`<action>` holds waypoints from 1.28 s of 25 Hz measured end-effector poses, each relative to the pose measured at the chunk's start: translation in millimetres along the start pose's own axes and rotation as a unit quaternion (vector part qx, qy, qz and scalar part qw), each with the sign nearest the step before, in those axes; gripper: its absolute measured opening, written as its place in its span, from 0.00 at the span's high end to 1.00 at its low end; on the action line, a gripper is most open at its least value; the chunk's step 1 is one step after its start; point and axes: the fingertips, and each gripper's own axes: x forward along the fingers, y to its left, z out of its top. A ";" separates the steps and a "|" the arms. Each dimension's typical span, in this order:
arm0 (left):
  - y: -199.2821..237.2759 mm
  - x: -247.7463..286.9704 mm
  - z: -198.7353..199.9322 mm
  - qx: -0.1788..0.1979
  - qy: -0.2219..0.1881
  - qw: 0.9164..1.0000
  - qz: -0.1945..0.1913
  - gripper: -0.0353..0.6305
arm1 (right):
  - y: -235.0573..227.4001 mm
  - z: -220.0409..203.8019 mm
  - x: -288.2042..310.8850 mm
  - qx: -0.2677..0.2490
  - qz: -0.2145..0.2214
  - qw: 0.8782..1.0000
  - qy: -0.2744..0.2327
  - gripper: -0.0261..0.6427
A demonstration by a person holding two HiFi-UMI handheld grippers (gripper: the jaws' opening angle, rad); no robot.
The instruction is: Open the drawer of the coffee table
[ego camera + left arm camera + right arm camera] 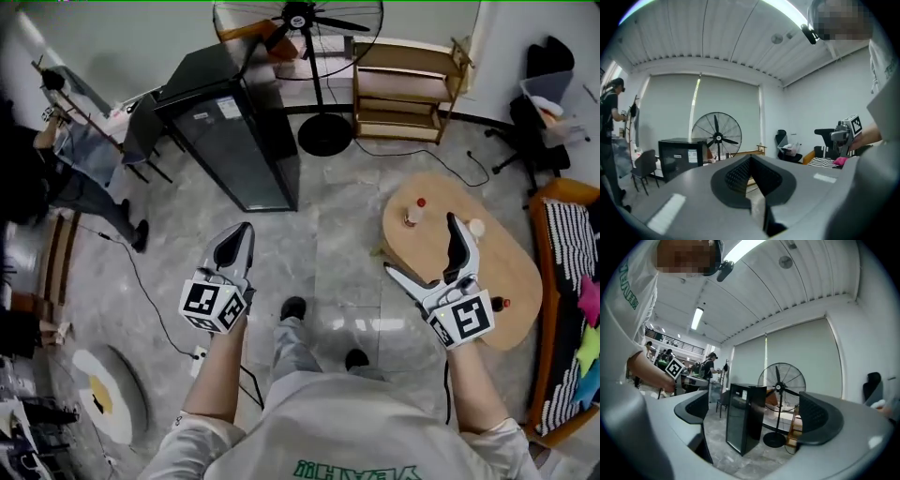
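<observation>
1. Nearest in the head view, a pale shirt (347, 431) and two bare forearms (217, 375) are being seen at the bottom edge, with dark shoes (293, 307) just beyond on the grey floor (347, 244).
2. Over that floor the left gripper (243, 234) is being held with its jaws pressed together and nothing between them. In the left gripper view (751, 159) the pads are being shown meeting.
3. To the right, the right gripper (420, 244) is being held with its jaws spread wide and empty. From above it is overlapping the near left edge of the coffee table (516, 281), and no contact is being shown. In the right gripper view (757, 417) only the room is being framed between the pads.
4. Ahead and to the right, the oval wooden coffee table is being noted. Its drawer cannot be made out from above.
5. On its top, a red-capped bottle (413, 214) is being seen upright near the far left edge.
6. Farther off, a black cabinet (234, 131), a wooden shelf (408, 89) and a standing fan (300, 19) are being recorded.
7. At far left, another person (75, 159) is being glimpsed.
</observation>
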 end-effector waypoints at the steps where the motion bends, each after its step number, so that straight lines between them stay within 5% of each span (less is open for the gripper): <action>1: 2.9 21.7 -1.1 -0.003 -0.001 1.000 -0.021 0.95 | -7.5 -1.2 0.3 -0.003 -0.022 1.000 0.005 0.08; 4: 3.7 94.2 -5.2 -0.013 -0.001 0.995 -0.099 0.95 | -34.3 -8.3 -2.1 -0.006 -0.104 0.994 0.027 0.08; 9: -4.2 177.5 -6.8 0.000 0.004 0.975 -0.220 0.95 | -59.3 -18.9 -2.9 0.008 -0.229 0.972 0.057 0.08; 16: -8.6 236.7 -7.7 0.004 0.016 0.948 -0.319 0.95 | -52.4 -18.1 -18.6 0.018 -0.357 0.930 0.083 0.08; 24: -73.1 239.8 -7.6 -0.002 0.015 0.930 -0.367 0.95 | -39.7 -20.8 -96.1 0.023 -0.427 0.899 0.094 0.08; 32: -148.8 213.2 -25.5 0.009 0.032 0.923 -0.384 0.95 | -45.6 -60.7 -166.3 0.050 -0.435 0.894 0.096 0.08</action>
